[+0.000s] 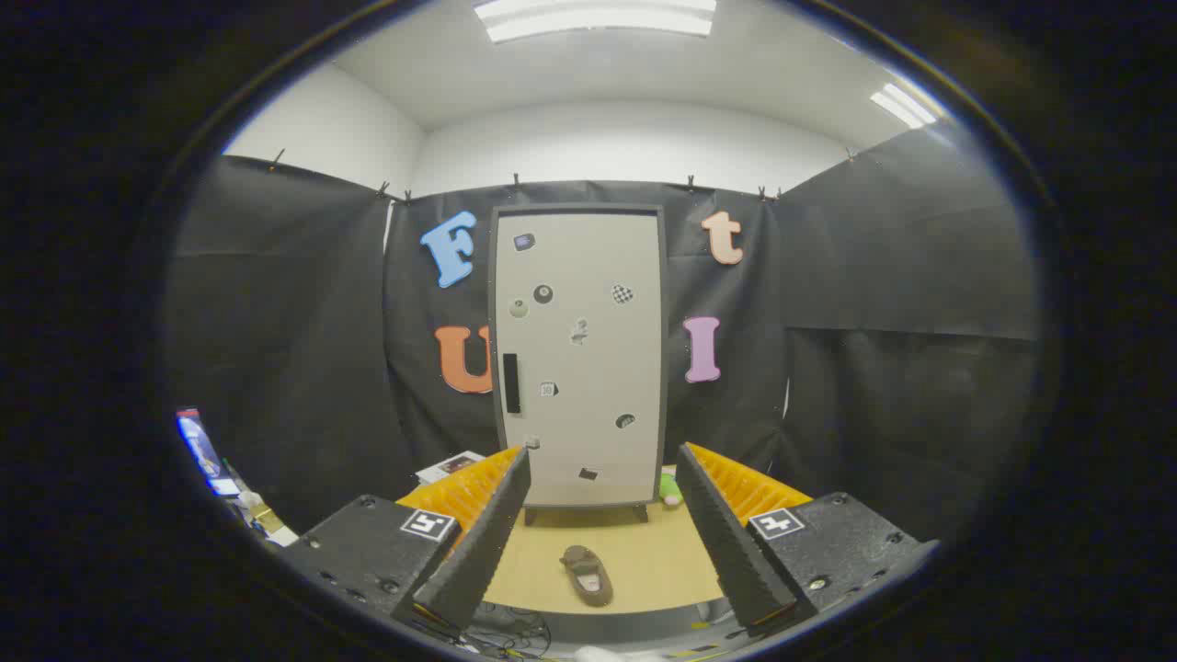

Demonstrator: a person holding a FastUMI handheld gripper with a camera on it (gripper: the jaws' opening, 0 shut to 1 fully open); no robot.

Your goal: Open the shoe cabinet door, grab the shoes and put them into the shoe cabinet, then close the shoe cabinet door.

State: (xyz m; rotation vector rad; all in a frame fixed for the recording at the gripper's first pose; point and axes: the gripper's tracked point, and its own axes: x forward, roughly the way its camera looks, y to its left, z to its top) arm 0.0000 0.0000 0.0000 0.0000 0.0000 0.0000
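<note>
Gripper view: I look straight ahead over the tabletop (644, 552) at the cabinet.
Tool (604, 460): I see its 2 fingers (478, 542) spread wide, with nothing between the pads and nothing touched.
Finger faces: dark ribbed pads on the inner sides, orange ribbing on the outer sides, and 1 square marker on each black block behind them.
Cabinet (579, 354): it stands upright at the far end of the tabletop, beyond the fingertips and centred in the gap between them, on short dark feet.
Door: shut, pale grey in a dark frame, flush all round as far as I can tell.
Handle (511, 382): a black vertical bar near the door's left edge, a little below mid height.
Stickers: several small ones are scattered over the door; I cannot make out what they show.
Shoe (588, 574): 1 brown shoe lies on the tabletop between the fingers, nearer to me than the cabinet and well apart from it, with its length running toward the cabinet.
Green object (670, 487): small, beside the cabinet's right foot, partly hidden by the right finger.
Papers (449, 466): lying flat left of the cabinet, behind the left finger.
</note>
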